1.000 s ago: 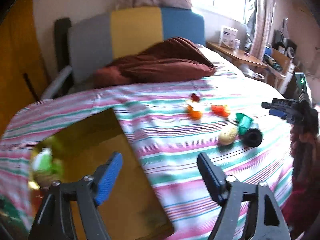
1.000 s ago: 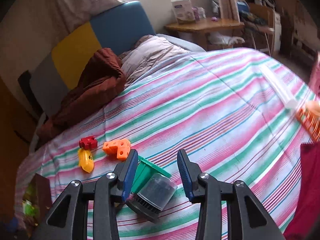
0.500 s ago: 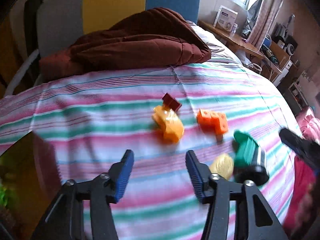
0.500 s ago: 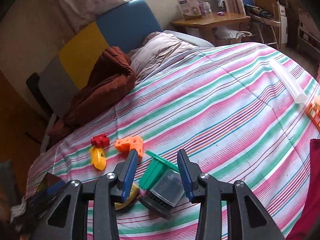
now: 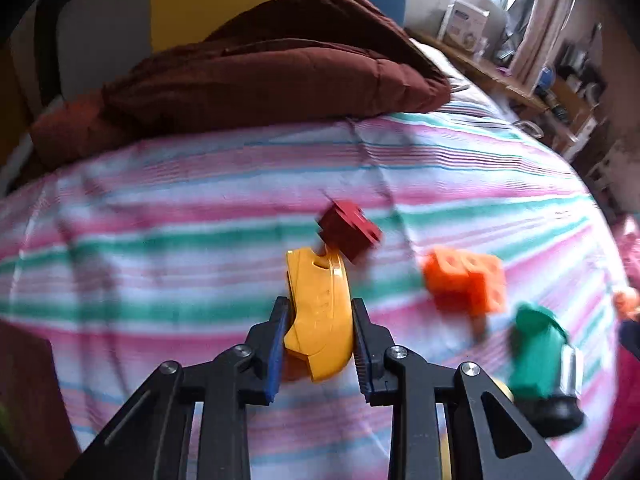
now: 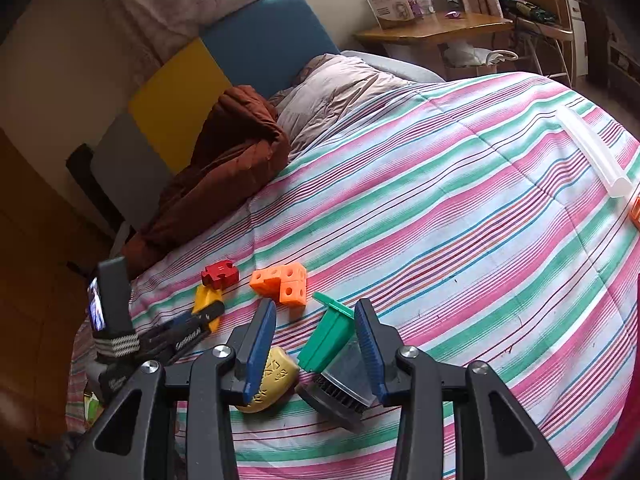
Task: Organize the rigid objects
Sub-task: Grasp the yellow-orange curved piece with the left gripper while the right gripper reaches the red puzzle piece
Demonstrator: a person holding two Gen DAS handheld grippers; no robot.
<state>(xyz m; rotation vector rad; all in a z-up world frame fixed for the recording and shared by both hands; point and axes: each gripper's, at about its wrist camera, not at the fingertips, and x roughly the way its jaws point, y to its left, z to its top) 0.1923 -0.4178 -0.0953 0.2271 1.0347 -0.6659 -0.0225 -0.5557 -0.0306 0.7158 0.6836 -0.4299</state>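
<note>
Several toys lie on the striped bedspread point(image 5: 200, 208). My left gripper point(image 5: 319, 340) is closed around a yellow curved plastic piece point(image 5: 320, 312), its pads against both sides; it shows in the right wrist view point(image 6: 206, 304) too. A dark red puzzle block point(image 5: 350, 234) lies just beyond it. An orange cube cluster point(image 5: 466, 280) and a green and black brush point(image 5: 540, 364) lie to the right. My right gripper point(image 6: 316, 344) is open, hovering over the green brush point(image 6: 330, 340), with a yellow patterned disc point(image 6: 272, 380) under its left finger.
A brown blanket point(image 5: 260, 68) lies at the headboard. A clear tube point(image 6: 592, 152) and an orange item point(image 6: 635, 210) lie at the bed's right edge. A wooden desk point(image 6: 436, 30) stands beyond the bed. A brown box point(image 5: 28, 392) sits at the left.
My left gripper moved forward from the box to the toys and closed around the yellow piece. My right gripper stayed open over the green brush, shifting slightly.
</note>
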